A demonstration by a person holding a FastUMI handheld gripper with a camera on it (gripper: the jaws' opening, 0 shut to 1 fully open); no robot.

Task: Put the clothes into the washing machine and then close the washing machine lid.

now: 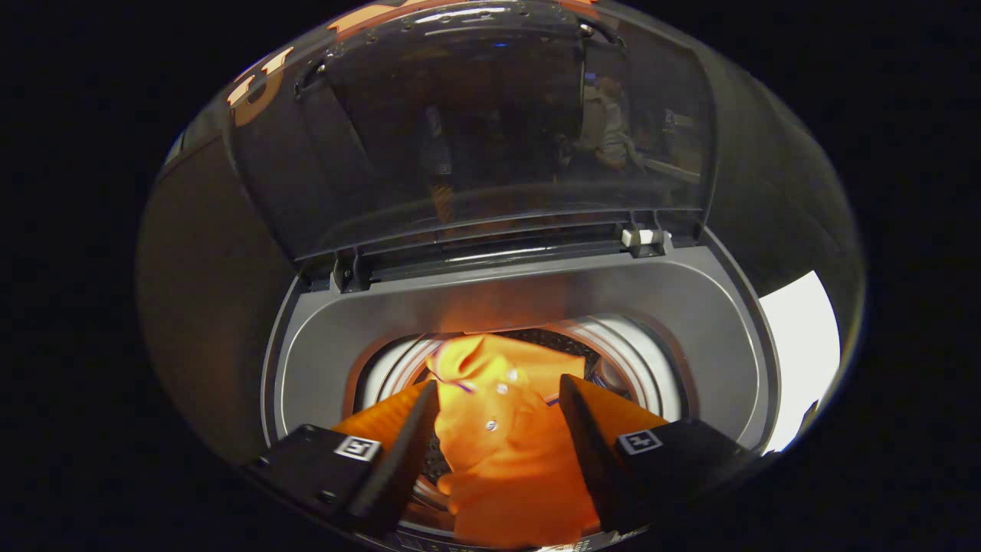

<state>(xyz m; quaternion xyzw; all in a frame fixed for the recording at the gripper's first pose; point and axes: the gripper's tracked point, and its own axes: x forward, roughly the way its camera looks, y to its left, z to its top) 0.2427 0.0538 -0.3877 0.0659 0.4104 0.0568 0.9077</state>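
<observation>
An orange buttoned shirt (pixel 506 460) lies bunched in the drum (pixel 632 356) of the top-loading washing machine (pixel 536 295), its collar toward the back. My gripper (pixel 498 383) hangs over the drum opening, open, its fingers (pixel 398 452) standing wide apart on either side of the shirt. Neither finger presses on the cloth as far as I can tell. The machine's tinted see-through lid (pixel 475 130) stands raised beyond the opening, hinged at the back edge.
The grey top deck surrounds the round drum opening. A lid hinge (pixel 349 270) sits at the back left and a white latch piece (pixel 642 238) at the back right. A bright white surface (pixel 801 353) lies to the machine's right.
</observation>
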